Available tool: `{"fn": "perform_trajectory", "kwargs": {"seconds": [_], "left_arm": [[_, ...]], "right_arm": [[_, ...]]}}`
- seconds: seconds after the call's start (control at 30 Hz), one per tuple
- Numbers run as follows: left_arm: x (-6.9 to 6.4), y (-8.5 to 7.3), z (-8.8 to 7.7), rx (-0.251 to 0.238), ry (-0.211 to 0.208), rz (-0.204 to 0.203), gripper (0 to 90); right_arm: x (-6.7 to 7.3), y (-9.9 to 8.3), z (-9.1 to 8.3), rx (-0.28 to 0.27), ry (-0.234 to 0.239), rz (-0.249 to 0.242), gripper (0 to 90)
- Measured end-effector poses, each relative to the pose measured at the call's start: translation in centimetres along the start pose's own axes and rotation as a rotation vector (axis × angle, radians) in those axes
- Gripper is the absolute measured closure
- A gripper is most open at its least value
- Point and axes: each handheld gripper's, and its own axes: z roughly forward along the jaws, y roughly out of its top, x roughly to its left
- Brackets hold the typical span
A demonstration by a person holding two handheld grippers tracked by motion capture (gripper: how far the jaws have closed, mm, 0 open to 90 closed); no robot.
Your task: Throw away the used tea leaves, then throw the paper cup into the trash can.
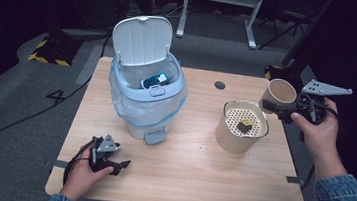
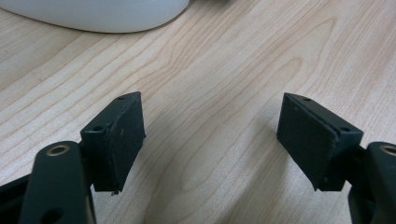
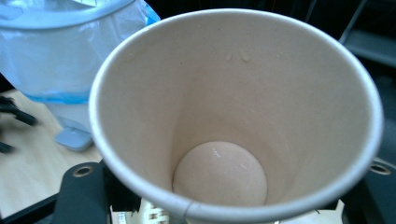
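Between the jaws of the right gripper (image 1: 272,106) a paper cup (image 1: 278,94) is held, tilted and empty, its base hidden behind the rim; it is raised just beyond the table (image 1: 183,176) edge. Beside it a beige strainer pot (image 1: 242,126) holds a dark scrap, hard to identify. Left gripper (image 2: 210,135) jaws stand wide over bare wood near the open pedal bin (image 1: 146,89), where a blue item lies.
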Motion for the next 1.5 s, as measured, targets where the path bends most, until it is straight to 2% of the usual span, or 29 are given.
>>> {"fn": "perform_trajectory", "kwargs": {"seconds": [0.07, 0.17, 0.33, 0.43, 0.63, 0.7, 0.9, 1.1, 1.23, 1.43, 1.5], "left_arm": [[0.0, 0.0, 0.0, 0.000, 0.000, 0.000, 23.6], [0.0, 0.0, 0.0, 0.000, 0.000, 0.000, 23.6], [0.0, 0.0, 0.0, 0.000, 0.001, 0.000, 23.6], [0.0, 0.0, 0.0, 0.001, 0.001, 0.003, 23.6], [0.0, 0.0, 0.0, 0.000, 0.001, 0.000, 23.7], [0.0, 0.0, 0.0, 0.001, 0.002, 0.001, 23.7], [0.2, 0.0, 0.0, -0.006, -0.010, -0.014, 23.7], [0.1, 0.1, 0.1, 0.005, -0.004, 0.005, 22.2], [0.1, 0.1, 0.1, 0.003, -0.002, 0.007, 21.7], [0.1, 0.1, 0.1, 0.003, -0.004, 0.006, 21.6], [0.1, 0.1, 0.1, 0.003, -0.002, 0.007, 21.6]], "right_arm": [[0.1, 0.2, -0.1, 0.008, 0.005, 0.024, 30.5], [0.5, 0.7, -0.1, -0.011, 0.036, 0.036, 30.3], [1.5, 2.4, 0.5, -0.023, 0.071, 0.007, 29.9], [2.3, 3.4, 1.1, -0.020, 0.063, -0.034, 29.8], [3.8, 5.3, 2.7, -0.037, 0.124, -0.053, 29.7], [4.5, 6.1, 3.4, -0.043, 0.153, -0.056, 29.7], [6.2, 8.5, 5.5, -0.055, 0.199, -0.086, 29.6], [8.4, 10.7, 8.3, -0.065, 0.231, -0.116, 29.6], [9.9, 12.4, 10.2, -0.060, 0.285, -0.150, 29.7], [11.1, 14.0, 12.7, -0.062, 0.357, -0.152, 29.7], [11.4, 14.3, 13.4, -0.058, 0.367, -0.162, 29.7]]}}
